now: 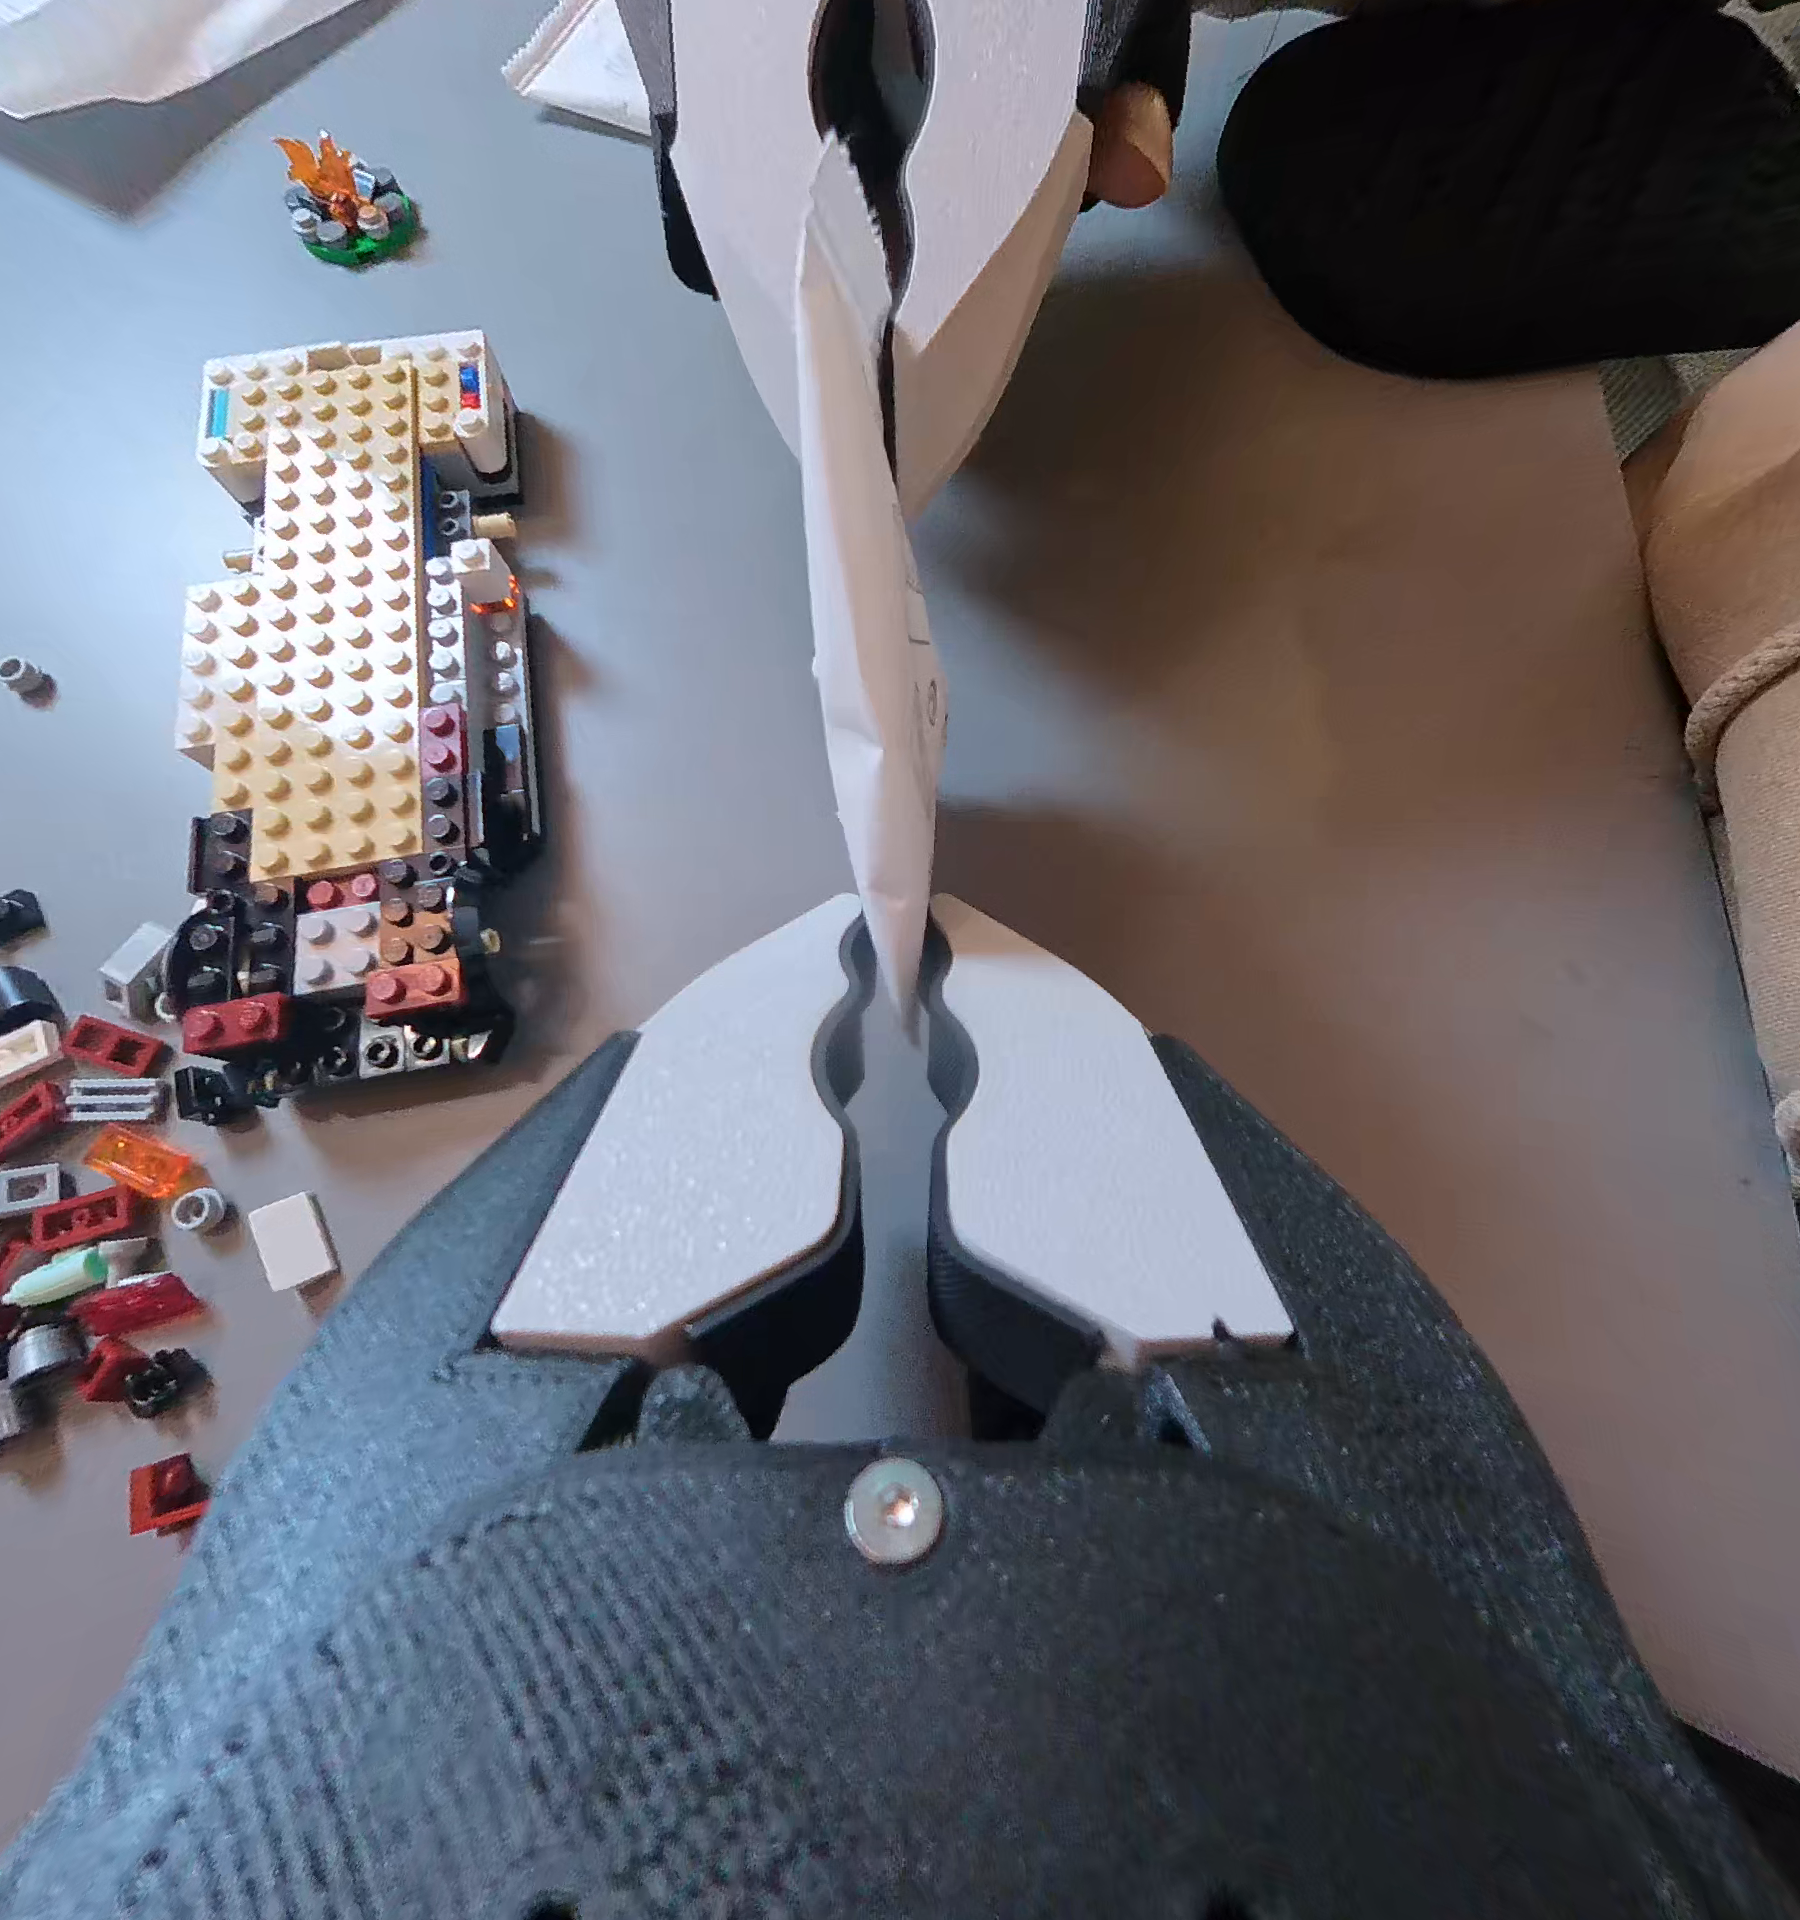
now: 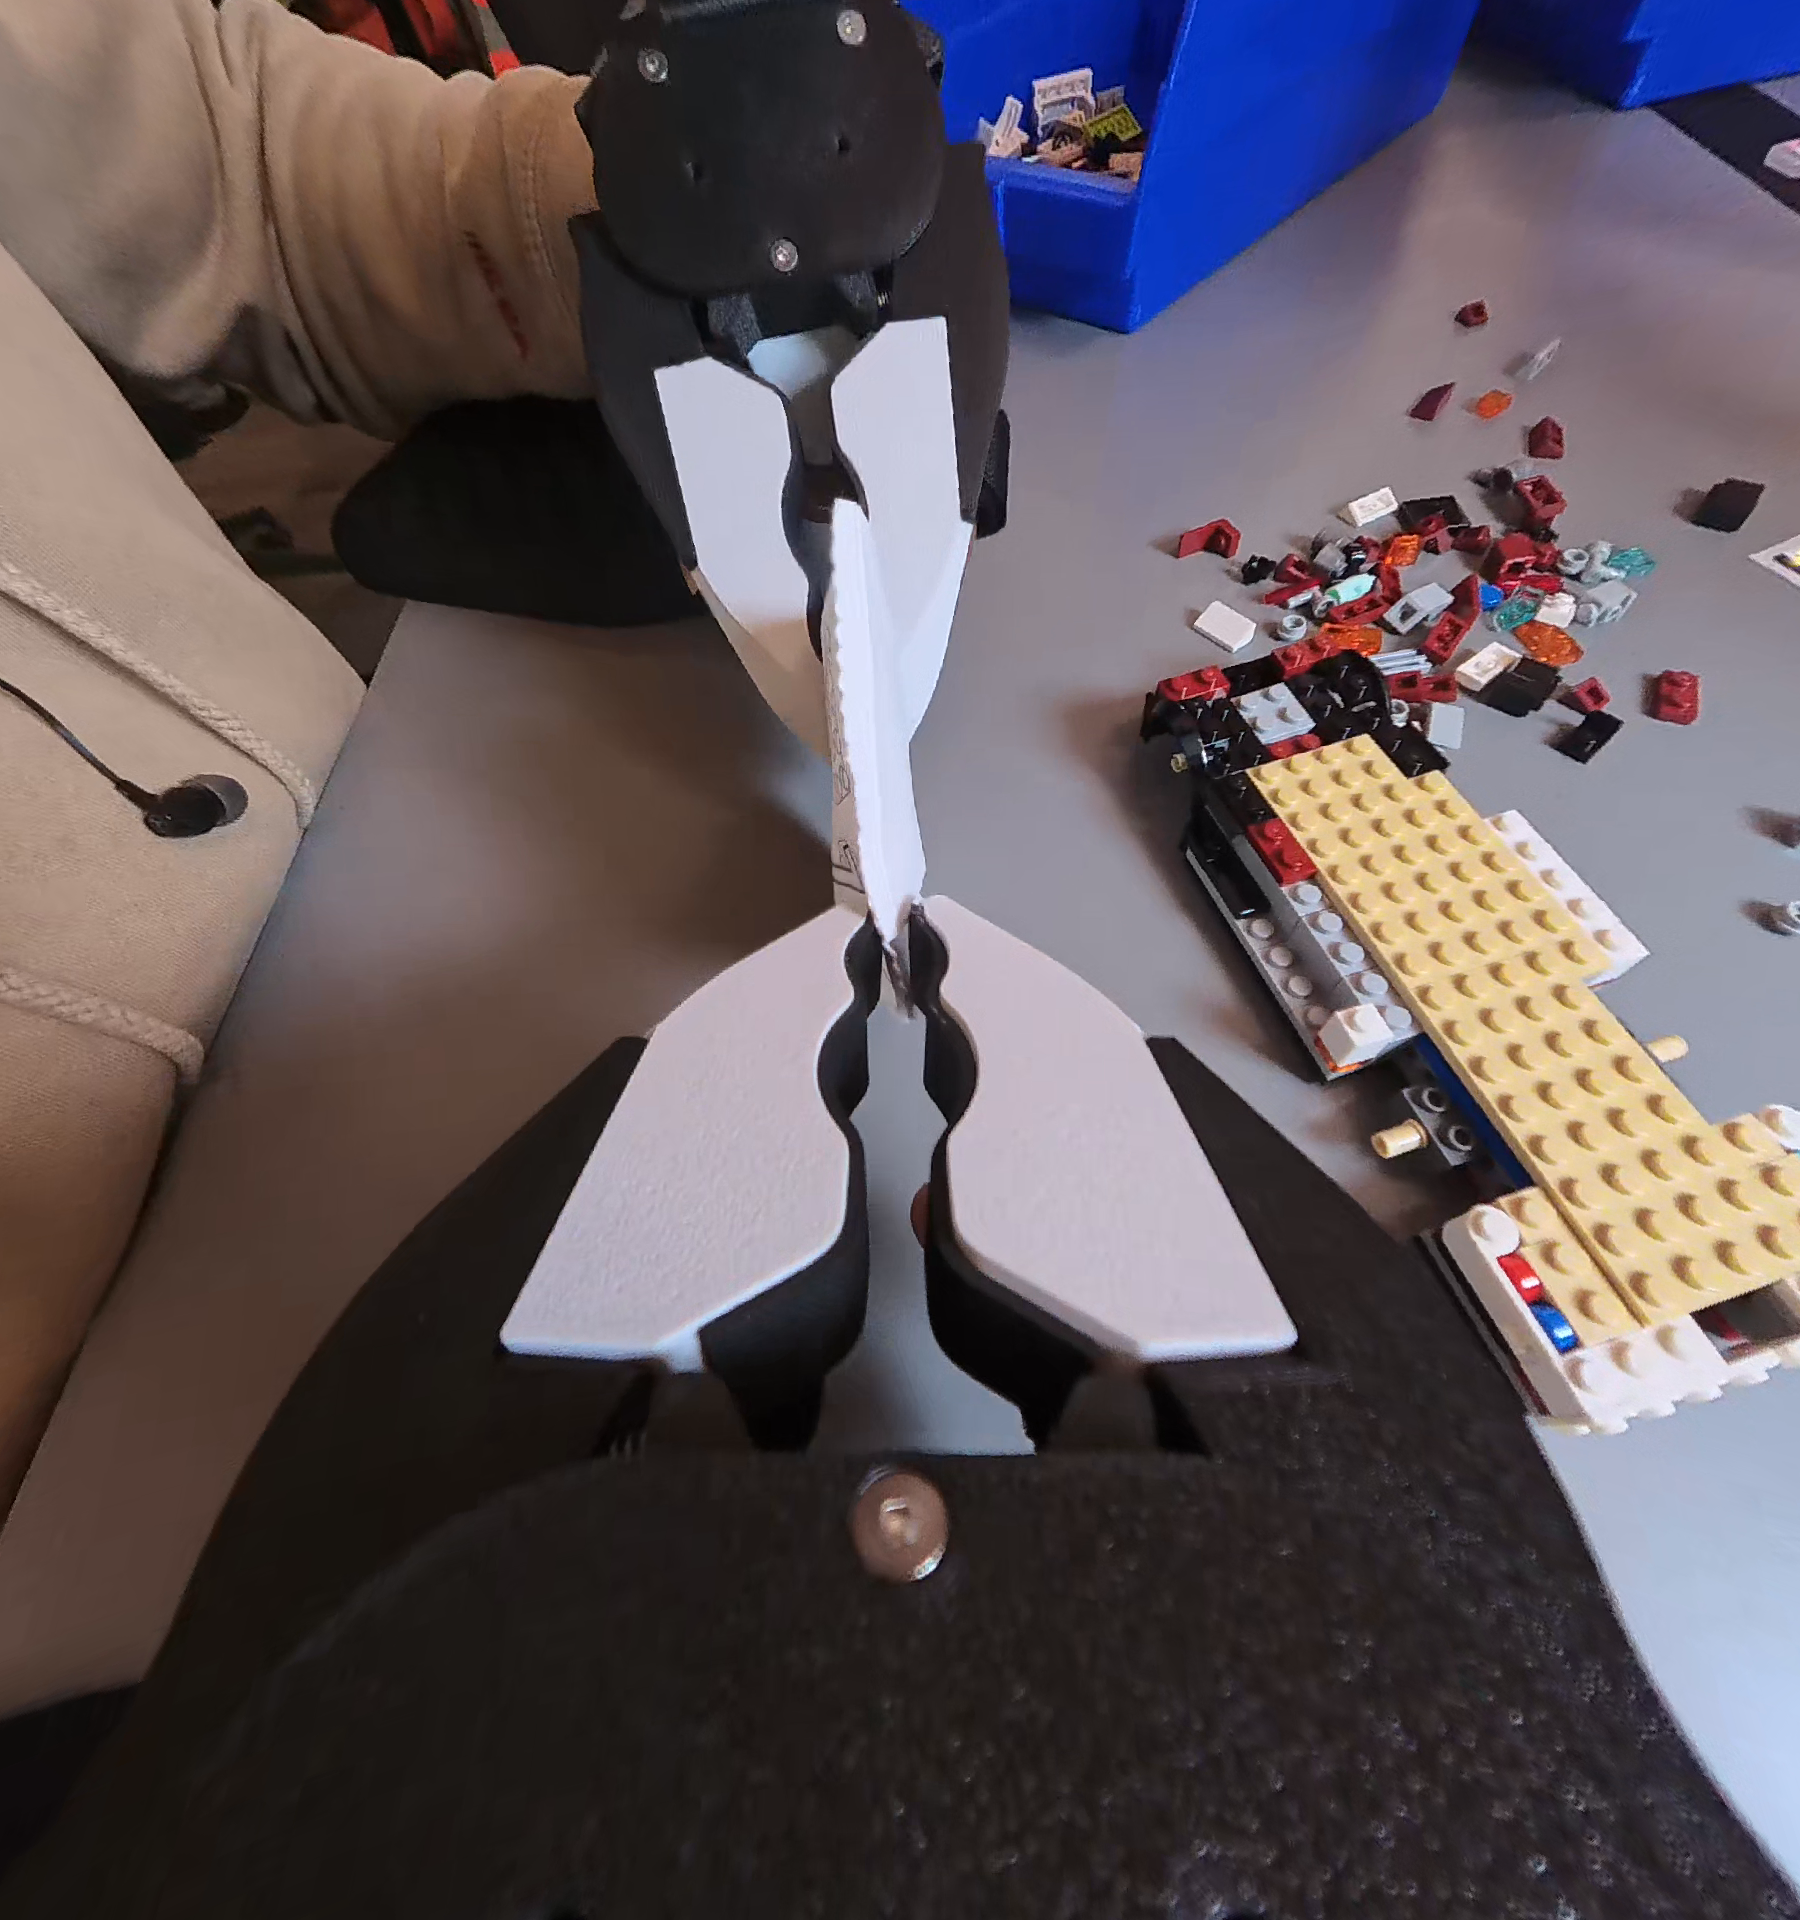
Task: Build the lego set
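Note:
A narrow white paper packet (image 1: 865, 623) is stretched in the air between my two grippers. My left gripper (image 1: 896, 935) is shut on its near end. My right gripper (image 1: 875, 260) grips the jagged far end at the top of the left wrist view. In the right wrist view my right gripper (image 2: 896, 956) is shut on one end of the packet (image 2: 875, 748), and the left gripper (image 2: 854, 665) grips the other end. The packet hangs above the grey table (image 1: 1291, 935).
A long tan, white and black brick model (image 1: 345, 665) (image 2: 1498, 987) lies on the table, with loose red, black and orange bricks (image 1: 65, 1195) (image 2: 1478, 613) beside it. Blue bins (image 2: 1187, 156) stand behind. A small campfire build (image 1: 345, 197), paper sheets (image 1: 96, 52) and a person's beige sleeve (image 2: 200, 208) are near. My hands' fingertips stand some 7 cm from each other.

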`<state>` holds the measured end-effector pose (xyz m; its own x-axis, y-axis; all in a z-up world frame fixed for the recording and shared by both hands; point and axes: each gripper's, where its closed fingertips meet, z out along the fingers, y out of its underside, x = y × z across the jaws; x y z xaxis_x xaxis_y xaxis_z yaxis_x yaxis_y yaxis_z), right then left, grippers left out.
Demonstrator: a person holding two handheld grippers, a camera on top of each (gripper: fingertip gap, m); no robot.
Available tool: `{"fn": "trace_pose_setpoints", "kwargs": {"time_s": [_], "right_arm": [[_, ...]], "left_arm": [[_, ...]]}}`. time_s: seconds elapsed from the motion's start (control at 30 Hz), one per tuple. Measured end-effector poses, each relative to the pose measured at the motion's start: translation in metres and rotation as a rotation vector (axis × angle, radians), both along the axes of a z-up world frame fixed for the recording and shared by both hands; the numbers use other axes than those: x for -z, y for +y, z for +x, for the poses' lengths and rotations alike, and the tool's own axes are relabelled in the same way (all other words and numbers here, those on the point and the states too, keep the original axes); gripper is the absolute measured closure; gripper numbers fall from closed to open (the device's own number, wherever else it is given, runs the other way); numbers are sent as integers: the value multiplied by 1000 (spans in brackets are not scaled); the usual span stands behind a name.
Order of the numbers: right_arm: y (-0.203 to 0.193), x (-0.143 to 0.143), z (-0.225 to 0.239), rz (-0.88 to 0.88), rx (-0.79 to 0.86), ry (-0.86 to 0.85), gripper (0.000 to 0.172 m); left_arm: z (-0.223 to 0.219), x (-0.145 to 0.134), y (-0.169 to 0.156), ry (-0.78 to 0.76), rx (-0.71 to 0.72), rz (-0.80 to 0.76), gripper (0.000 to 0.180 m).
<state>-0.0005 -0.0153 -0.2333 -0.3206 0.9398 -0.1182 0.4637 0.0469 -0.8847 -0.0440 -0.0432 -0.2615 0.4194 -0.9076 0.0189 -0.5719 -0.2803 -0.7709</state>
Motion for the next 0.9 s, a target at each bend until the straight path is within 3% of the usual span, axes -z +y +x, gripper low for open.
{"fn": "trace_pose_setpoints", "kwargs": {"time_s": [0.23, 0.4, 0.47, 0.53, 0.63, 0.77, 0.9], "right_arm": [[2, 1, -3, 49, -32, -78, 156], [0, -14, -7, 85, -45, -27, 144], [1, -23, -9, 84, -33, 19, 147], [1, -23, -11, 99, -29, 24, 168], [3, -18, -12, 138, -19, 13, 170], [3, -23, -9, 127, -13, 28, 171], [5, -17, -14, 116, 5, 15, 171]], "left_arm": [[-2, -4, -2, -22, 4, -12, 174], [-7, -6, -2, -1, -5, -8, 175], [-7, -5, -3, 4, 1, -28, 175], [-2, -3, -2, 7, 3, -32, 175], [-1, 2, -2, 33, 11, -25, 175], [-2, -9, 1, -47, -25, -26, 176], [3, -2, 0, 16, -3, 4, 177]]}}
